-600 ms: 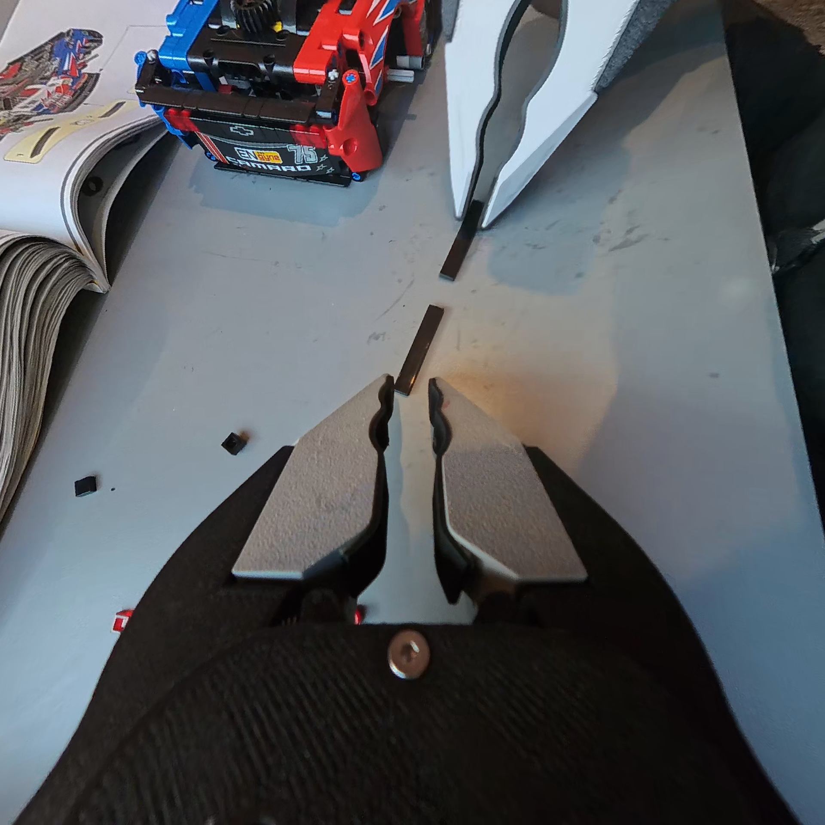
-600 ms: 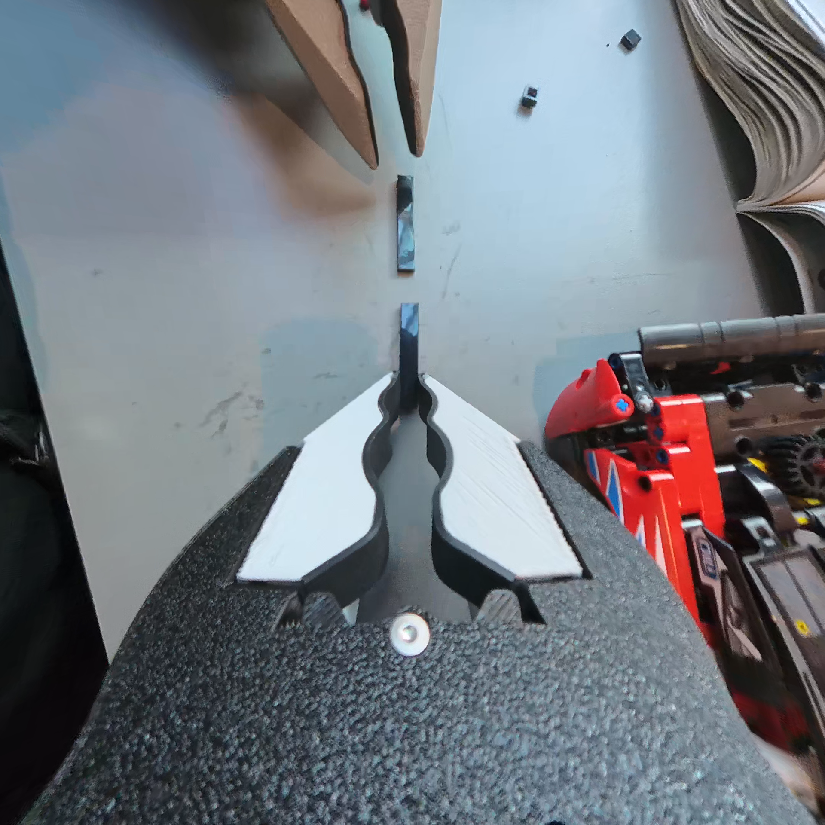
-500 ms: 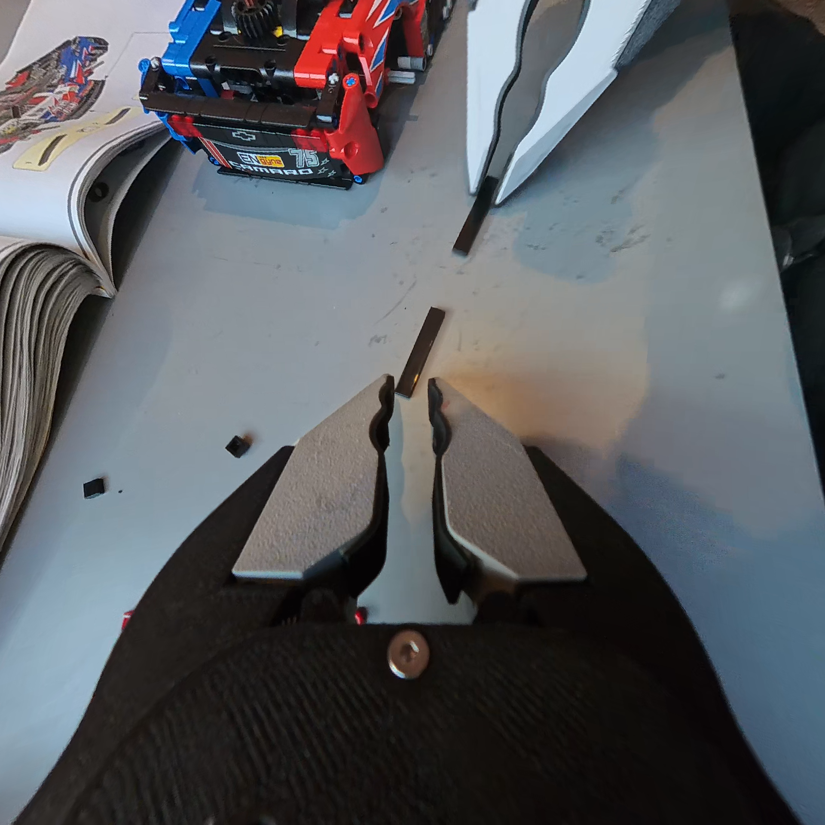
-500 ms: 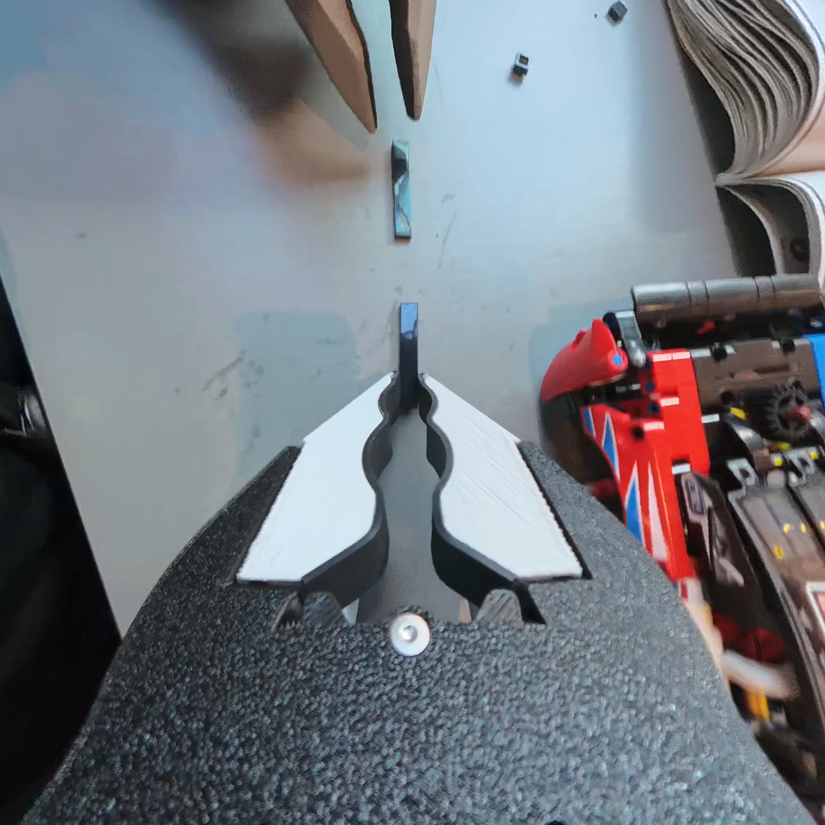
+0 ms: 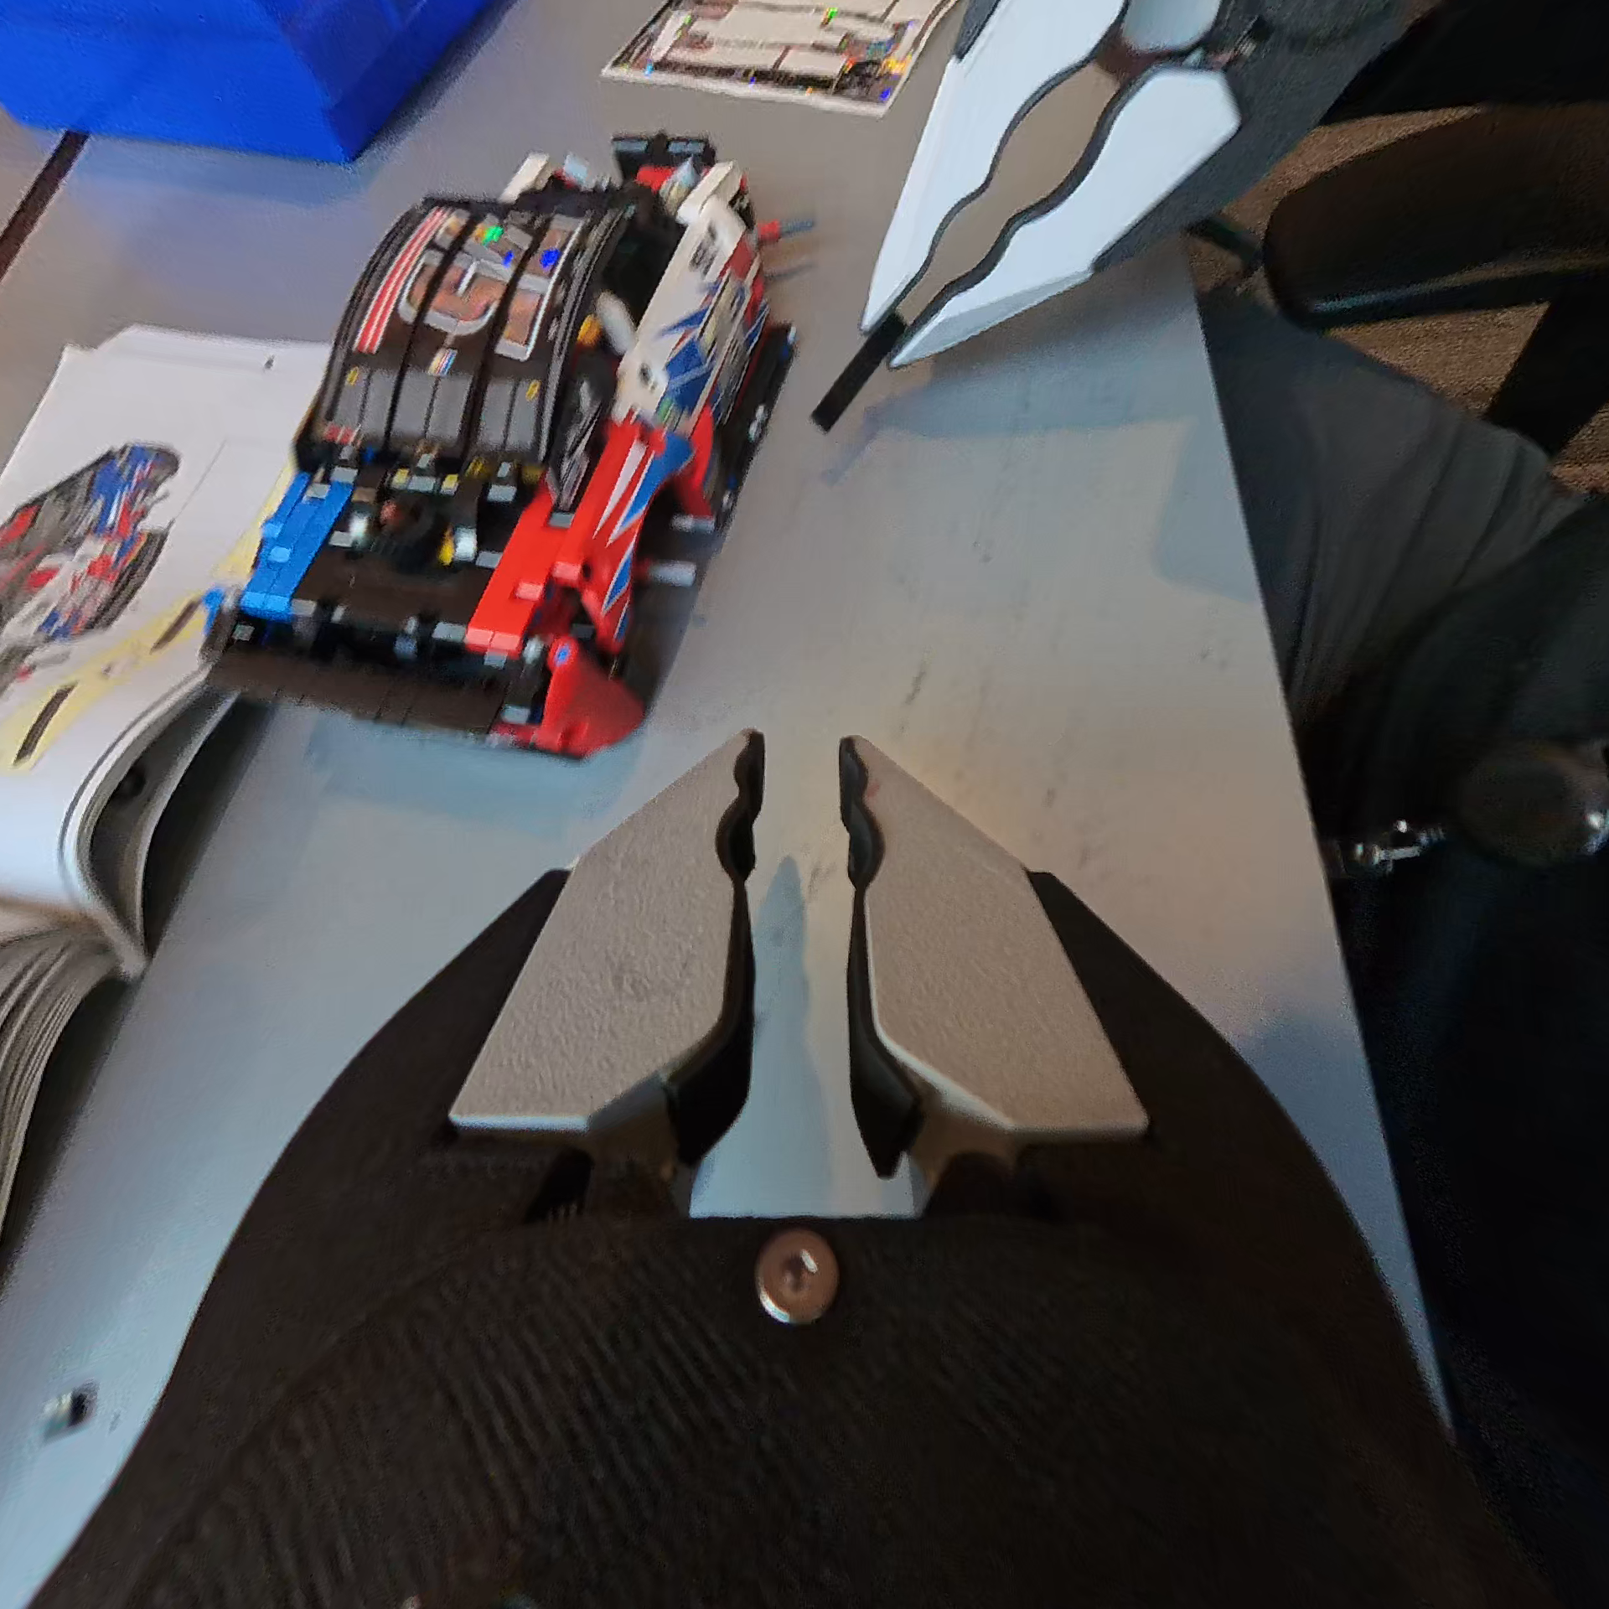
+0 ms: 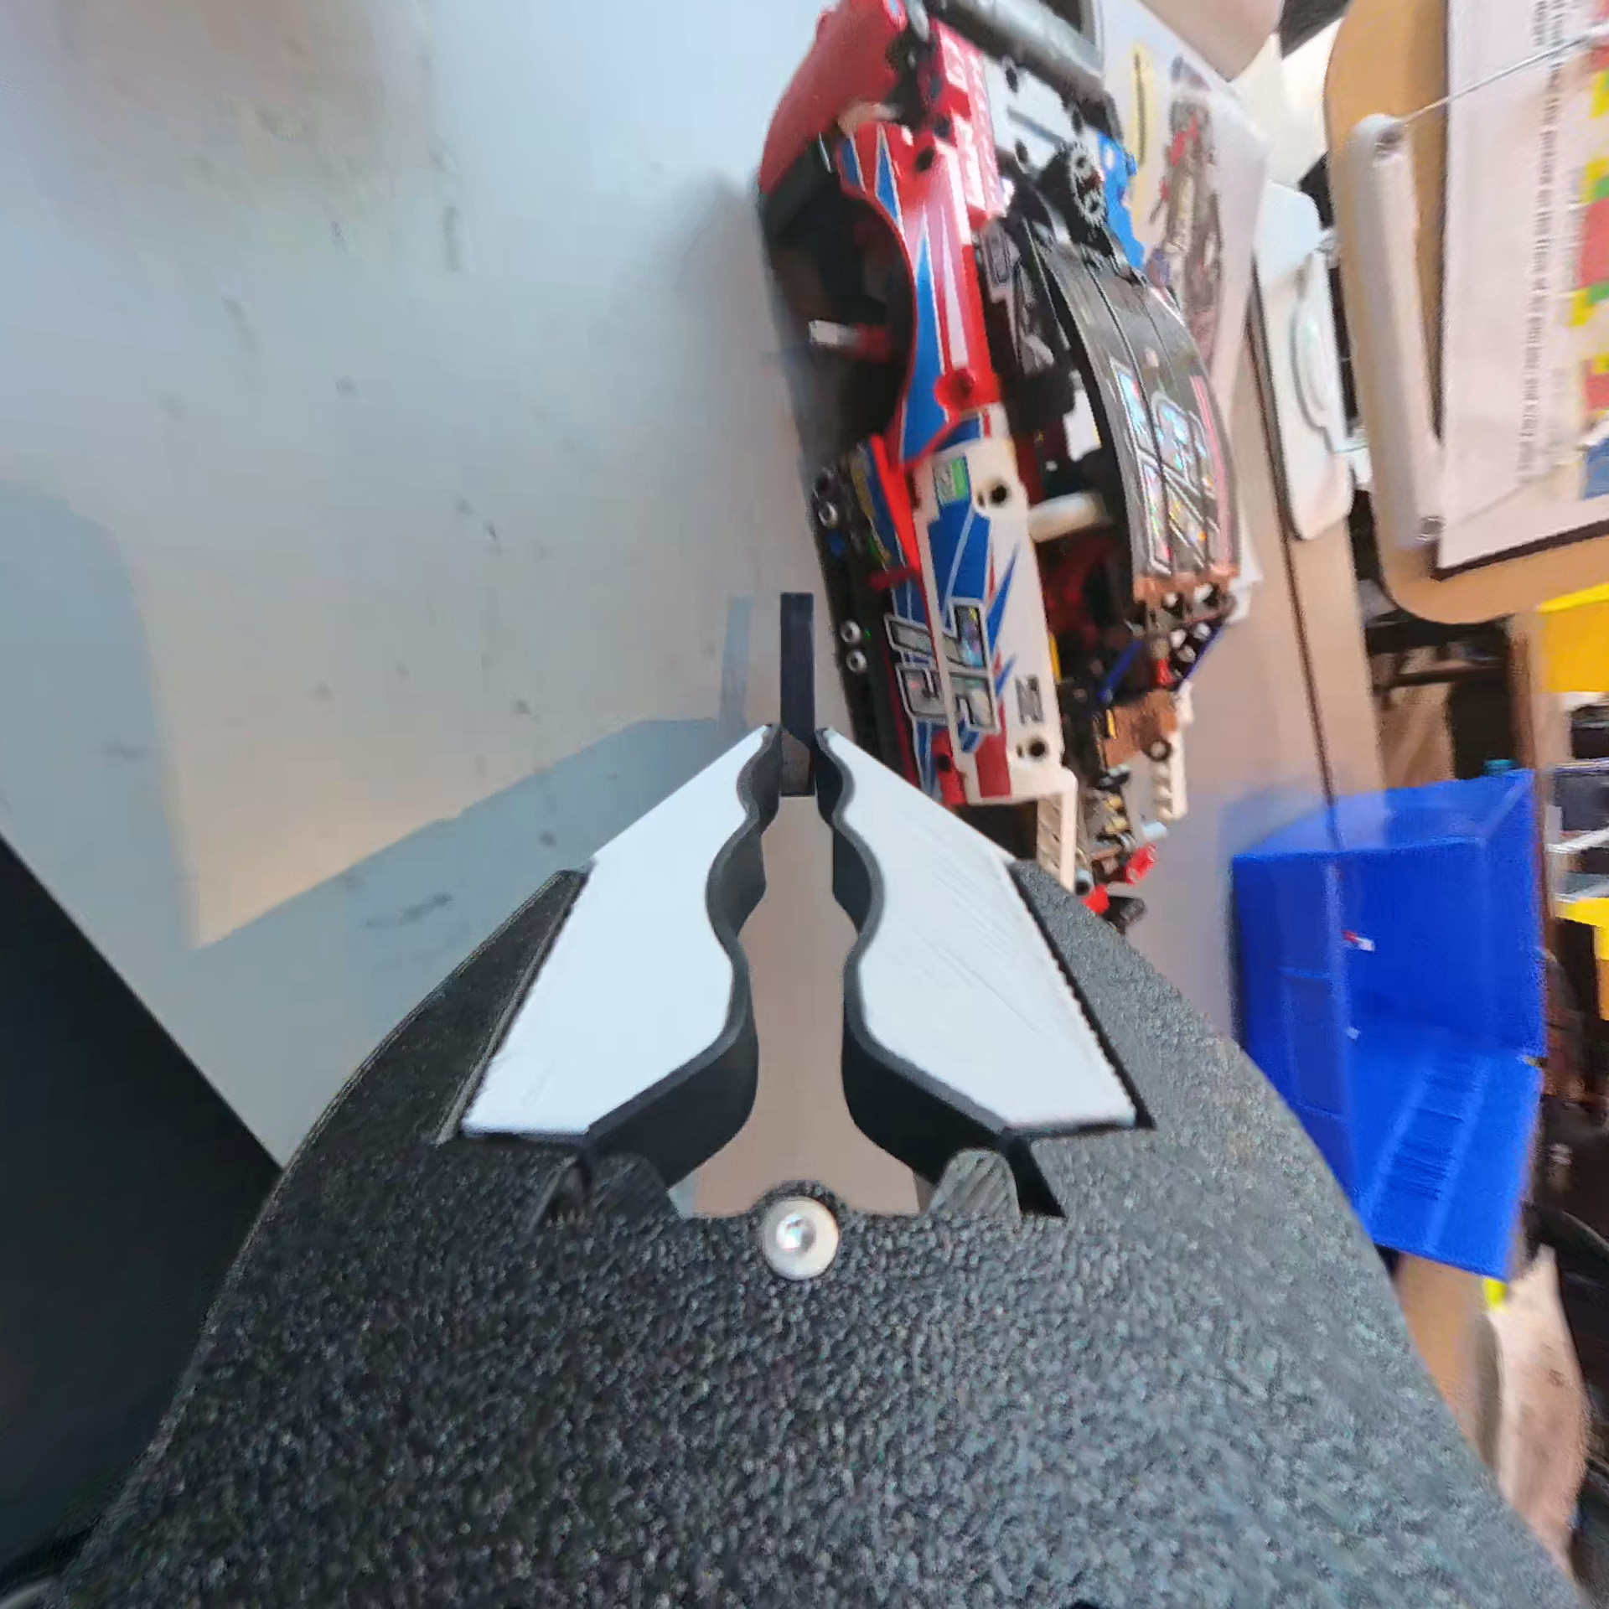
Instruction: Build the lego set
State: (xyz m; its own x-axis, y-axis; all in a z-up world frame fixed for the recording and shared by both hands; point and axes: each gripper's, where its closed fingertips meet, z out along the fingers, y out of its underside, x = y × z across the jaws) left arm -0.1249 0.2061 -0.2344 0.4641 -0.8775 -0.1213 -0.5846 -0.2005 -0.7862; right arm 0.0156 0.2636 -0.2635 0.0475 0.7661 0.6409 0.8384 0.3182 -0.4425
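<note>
The red, blue and black lego car (image 5: 522, 453) stands on the grey table (image 5: 1001, 609), left of centre in the left wrist view. My right gripper (image 6: 797, 740), with white fingers, is shut on one end of a thin black strip (image 6: 797, 670) and holds it just beside the car's white and red side panel (image 6: 984, 644). The left wrist view shows that gripper (image 5: 884, 339) at the upper right with the strip (image 5: 858, 374) hanging from its tips above the table. My left gripper (image 5: 801, 749), with grey fingers, hovers over bare table, slightly open and empty.
An open instruction booklet (image 5: 87, 540) lies left of the car. A blue bin (image 5: 218, 61) and a sticker sheet (image 5: 775, 43) sit at the far side. A small dark piece (image 5: 70, 1410) lies near left. The table's right edge runs by a person's leg (image 5: 1410, 566). My right fingertips sit around 15 cm from my left ones.
My right gripper has lifted the black strip off the table and swung it toward the car's side. My left gripper has risen and moved forward; the second strip on the table has left view.
</note>
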